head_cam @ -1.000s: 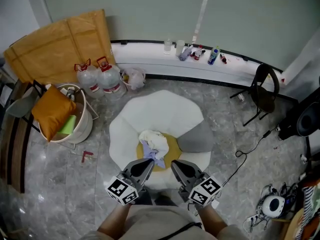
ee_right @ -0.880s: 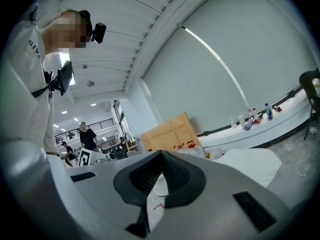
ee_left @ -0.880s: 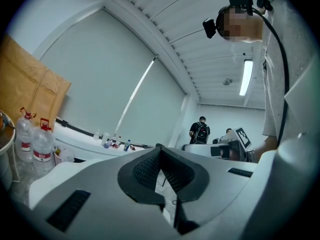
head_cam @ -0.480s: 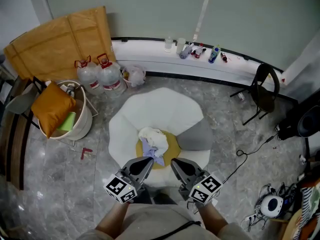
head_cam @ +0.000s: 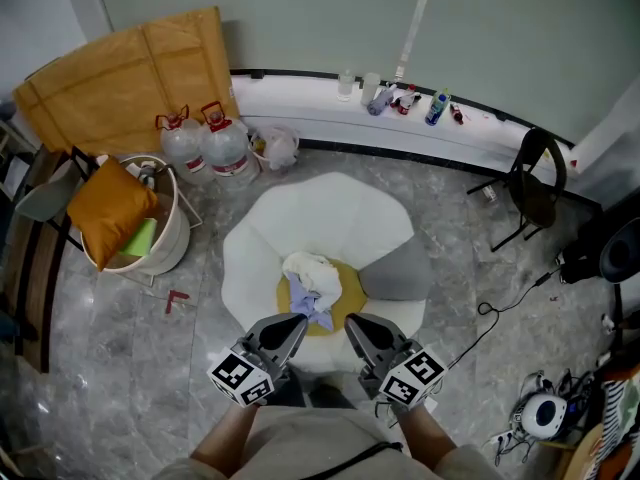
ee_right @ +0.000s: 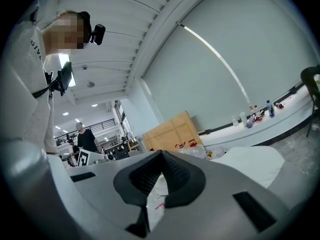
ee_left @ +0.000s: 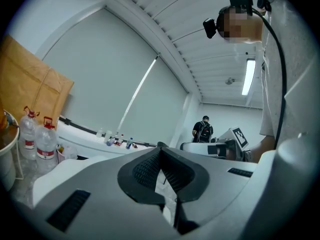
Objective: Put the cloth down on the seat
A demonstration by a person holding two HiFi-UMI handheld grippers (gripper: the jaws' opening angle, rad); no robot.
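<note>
A crumpled white and lilac cloth (head_cam: 312,278) lies on the round yellow cushion (head_cam: 346,294) of the white petal-shaped seat (head_cam: 320,220). Neither gripper touches it. My left gripper (head_cam: 291,326) hangs just short of the seat's near edge, jaws shut and empty. Beside it on the right, my right gripper (head_cam: 357,326) is also shut with nothing in it. In the left gripper view the pads (ee_left: 150,166) meet at the tip. The right gripper view shows the same closed pads (ee_right: 172,176), with the cloth (ee_right: 157,194) visible beyond them.
A grey cushion (head_cam: 397,270) lies on the seat's right side. Two large water bottles (head_cam: 207,146), a basket with an orange cushion (head_cam: 108,213) and cardboard (head_cam: 125,78) stand at the left. A black chair (head_cam: 536,183) and a cable (head_cam: 498,300) are at the right.
The head view has shifted slightly. Both grippers stay shut in almost the same place, and the cloth has not moved on the cushion.
</note>
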